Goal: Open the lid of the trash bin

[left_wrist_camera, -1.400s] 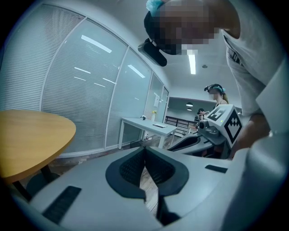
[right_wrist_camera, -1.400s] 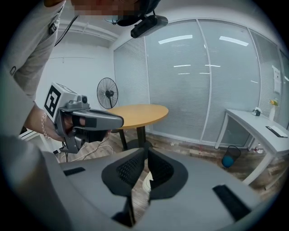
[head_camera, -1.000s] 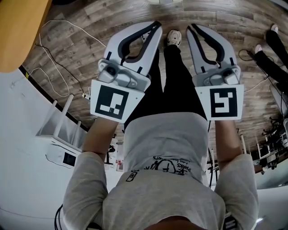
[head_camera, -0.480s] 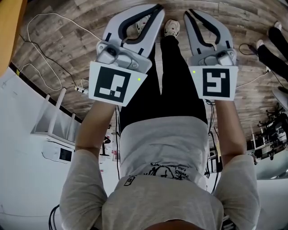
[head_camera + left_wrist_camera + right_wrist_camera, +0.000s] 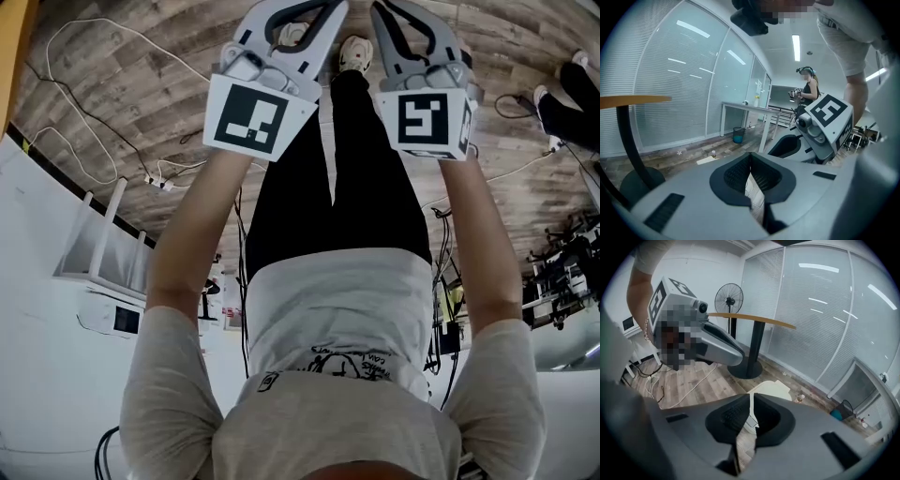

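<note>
My left gripper (image 5: 326,11) and right gripper (image 5: 382,11) are held out side by side at the top of the head view, above the person's legs, each with its jaws together and nothing between them. In the left gripper view the shut jaws (image 5: 750,157) hide most of a white boxy thing (image 5: 753,191) on the floor, perhaps the bin. The right gripper view shows the same white thing (image 5: 749,422) behind its shut jaws (image 5: 751,398). A small dark basket with a blue liner (image 5: 738,135) stands under a far white table (image 5: 750,108).
A pale flat sheet (image 5: 772,389) and a small bottle (image 5: 800,397) lie on the wood floor. A round table with an orange top (image 5: 752,320) and a fan (image 5: 729,298) stand nearby. Cables (image 5: 94,56) trail on the floor. Another person (image 5: 807,89) stands far back.
Both arms have stretched forward, carrying the two grippers towards the top of the head view and closer together. Their jaws have stayed together.
</note>
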A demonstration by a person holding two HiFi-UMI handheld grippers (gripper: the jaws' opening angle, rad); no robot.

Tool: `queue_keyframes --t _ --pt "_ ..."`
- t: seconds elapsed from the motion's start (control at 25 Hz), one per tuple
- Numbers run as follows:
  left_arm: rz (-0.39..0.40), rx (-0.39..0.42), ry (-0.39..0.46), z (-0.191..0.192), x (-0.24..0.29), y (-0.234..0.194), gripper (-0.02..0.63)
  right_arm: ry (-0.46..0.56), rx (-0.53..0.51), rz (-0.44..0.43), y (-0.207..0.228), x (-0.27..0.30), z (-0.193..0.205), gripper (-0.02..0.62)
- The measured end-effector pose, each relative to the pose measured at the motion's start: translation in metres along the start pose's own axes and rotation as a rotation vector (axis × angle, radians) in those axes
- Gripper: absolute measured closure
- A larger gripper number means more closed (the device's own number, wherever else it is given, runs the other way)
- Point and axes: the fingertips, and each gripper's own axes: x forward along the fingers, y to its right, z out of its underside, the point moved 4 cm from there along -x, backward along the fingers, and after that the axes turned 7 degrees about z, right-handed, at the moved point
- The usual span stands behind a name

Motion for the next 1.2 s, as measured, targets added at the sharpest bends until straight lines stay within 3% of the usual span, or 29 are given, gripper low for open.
queue_keyframes --t 0.76,1.2 --pt "-0.018 -0.036 -0.118 0.094 0.049 -0.057 0.588 -0.177 -0.225 -0.079 -0.027 0.113 0.084 0.549" --pt "0.022 -0.023 -0.202 0.129 0.075 -0.063 0.588 -0.282 -0.309 -0.144 -0.036 0.155 0.117 0.525"
